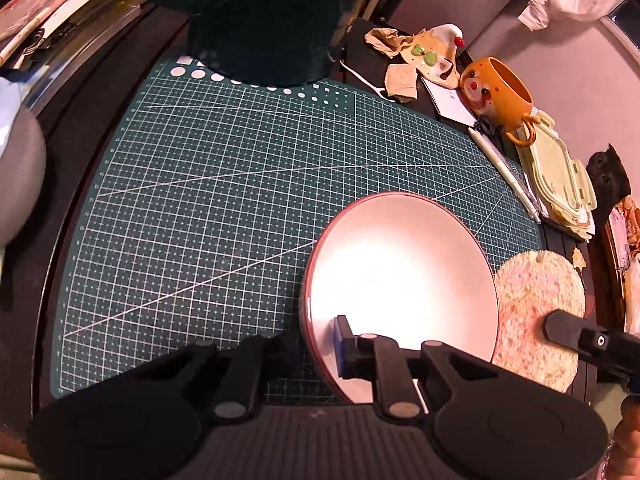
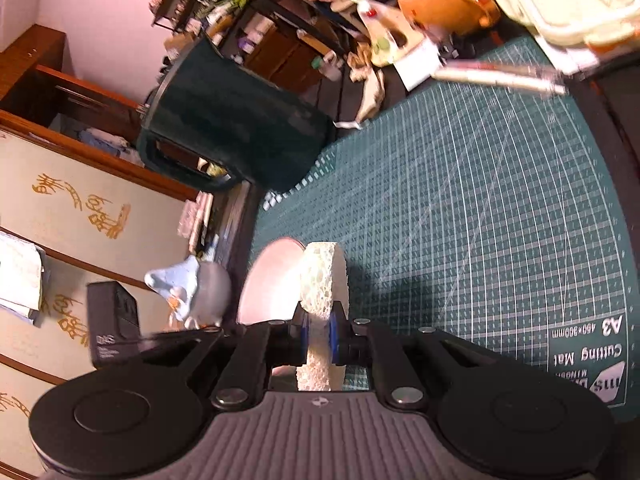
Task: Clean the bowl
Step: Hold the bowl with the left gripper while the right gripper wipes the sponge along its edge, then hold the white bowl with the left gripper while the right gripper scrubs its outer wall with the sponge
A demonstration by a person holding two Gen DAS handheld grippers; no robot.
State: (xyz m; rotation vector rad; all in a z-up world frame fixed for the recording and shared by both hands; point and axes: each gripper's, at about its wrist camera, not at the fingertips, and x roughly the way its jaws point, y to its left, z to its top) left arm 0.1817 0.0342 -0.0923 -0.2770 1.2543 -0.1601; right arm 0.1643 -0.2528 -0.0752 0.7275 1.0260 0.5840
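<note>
- Bowl [image 1: 400, 280] raised on edge above the cutting mat [image 1: 240, 200], pale inner face turned toward the sponge; by judgement, held so to present the surface for wiping.
- Left gripper [image 1: 320, 344] clamped on the bowl's lower rim: one finger [image 1: 343, 336] inside the rim, the other hidden behind the bowl wall. Jaws closed down to the rim's thickness.
- Round sponge [image 2: 323, 288] gripped by its edge in the right gripper [image 2: 320, 340], disc standing upright between the blue pads. Jaws narrowed to the sponge's thickness, firmly holding.
- Sponge set just beside the bowl's right rim; contact not resolvable in either view.
- Placement judged as start of scrubbing: flat face of sponge aligned to sweep across the bowl.
- Dark jug [image 1: 260, 20] and orange mug [image 1: 496, 92] left well apart at the mat's far side.
</note>
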